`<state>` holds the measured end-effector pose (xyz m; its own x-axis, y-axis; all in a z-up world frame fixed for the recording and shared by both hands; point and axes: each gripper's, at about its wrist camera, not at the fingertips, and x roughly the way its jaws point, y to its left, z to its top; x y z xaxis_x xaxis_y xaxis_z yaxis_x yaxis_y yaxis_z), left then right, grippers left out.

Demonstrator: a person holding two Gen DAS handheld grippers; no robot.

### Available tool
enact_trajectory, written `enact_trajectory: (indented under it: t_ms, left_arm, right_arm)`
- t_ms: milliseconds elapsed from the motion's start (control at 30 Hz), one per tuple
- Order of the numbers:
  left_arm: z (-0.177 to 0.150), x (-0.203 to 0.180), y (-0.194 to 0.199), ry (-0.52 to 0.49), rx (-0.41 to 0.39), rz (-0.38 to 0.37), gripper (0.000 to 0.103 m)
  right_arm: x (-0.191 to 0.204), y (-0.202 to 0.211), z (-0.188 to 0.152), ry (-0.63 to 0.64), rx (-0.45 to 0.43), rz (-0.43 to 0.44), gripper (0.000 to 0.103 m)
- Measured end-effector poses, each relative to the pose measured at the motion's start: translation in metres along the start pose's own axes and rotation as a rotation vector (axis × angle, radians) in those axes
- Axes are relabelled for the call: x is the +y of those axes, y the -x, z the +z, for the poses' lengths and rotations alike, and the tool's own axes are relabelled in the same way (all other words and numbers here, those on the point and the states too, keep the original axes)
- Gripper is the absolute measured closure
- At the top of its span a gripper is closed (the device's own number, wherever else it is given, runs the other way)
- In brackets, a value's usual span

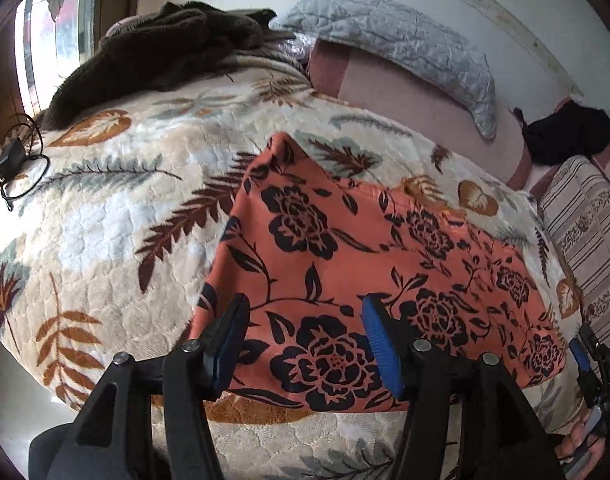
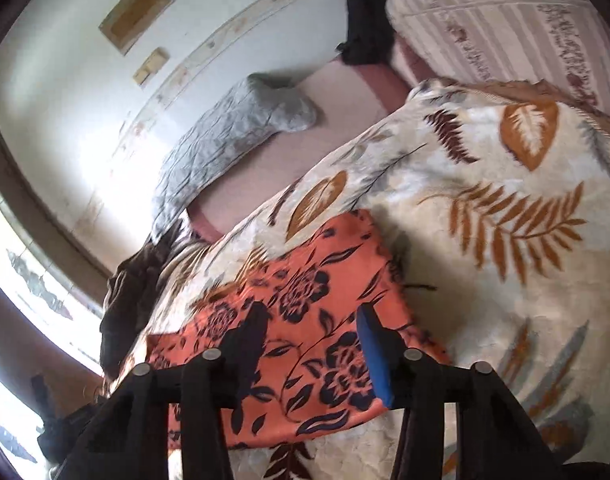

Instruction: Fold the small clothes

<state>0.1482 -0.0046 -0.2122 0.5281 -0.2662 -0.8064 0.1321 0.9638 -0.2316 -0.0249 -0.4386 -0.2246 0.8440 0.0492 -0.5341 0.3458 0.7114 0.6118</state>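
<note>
On the leaf-print blanket (image 1: 105,220) orange floral cloth (image 1: 345,248) lies flat, seemingly partly folded; left gripper (image 1: 305,344) and right gripper (image 2: 309,344) hover, jaws spread, further folds likely remain

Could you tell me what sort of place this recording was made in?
Most likely a bedroom at home: the orange garment lies on a bed's leaf-print blanket, with a grey pillow against the wall and a window beside it.
</note>
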Motion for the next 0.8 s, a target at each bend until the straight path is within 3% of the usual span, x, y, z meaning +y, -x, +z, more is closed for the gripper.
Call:
enact_trajectory:
  t_ms: [67, 100, 167, 200, 300, 433, 500, 533, 600, 800]
  left_arm:
    - [-0.01, -0.002, -0.027, -0.033, 0.102, 0.037, 0.043]
    - [-0.013, -0.003, -0.032, -0.061, 0.099, 0.063, 0.041]
    - [-0.017, -0.011, -0.031, -0.132, 0.087, 0.053, 0.027]
    - [-0.017, -0.014, -0.034, -0.163, 0.112, 0.044, 0.019]
    - [-0.019, -0.023, -0.036, -0.243, 0.143, 0.061, 0.015]
    - [-0.022, -0.025, -0.03, -0.252, 0.122, 0.051, 0.013]
    - [-0.022, -0.025, -0.03, -0.265, 0.125, 0.035, 0.01]
    - [-0.023, -0.023, -0.029, -0.272, 0.123, 0.023, 0.009]
    - [-0.023, -0.021, -0.029, -0.26, 0.108, 0.006, 0.009]
    - [-0.02, -0.018, -0.029, -0.25, 0.078, 0.007, 0.009]
  right_arm:
    - [0.003, -0.019, -0.01, 0.008, 0.083, -0.01, 0.057]
    - [-0.001, -0.03, -0.015, -0.007, 0.131, -0.05, 0.057]
    - [-0.023, -0.053, -0.024, -0.08, 0.232, -0.152, 0.066]
    - [-0.034, -0.057, -0.027, -0.131, 0.252, -0.149, 0.067]
    - [-0.037, -0.048, -0.021, -0.171, 0.238, -0.094, 0.067]
    - [-0.037, -0.028, -0.024, -0.227, 0.228, -0.003, 0.065]
    - [-0.04, -0.023, -0.031, -0.277, 0.256, 0.033, 0.052]
    - [-0.043, -0.021, -0.036, -0.313, 0.272, 0.049, 0.041]
    - [-0.05, -0.017, -0.046, -0.378, 0.297, 0.08, 0.04]
    - [-0.059, -0.028, -0.054, -0.45, 0.303, 0.061, 0.04]
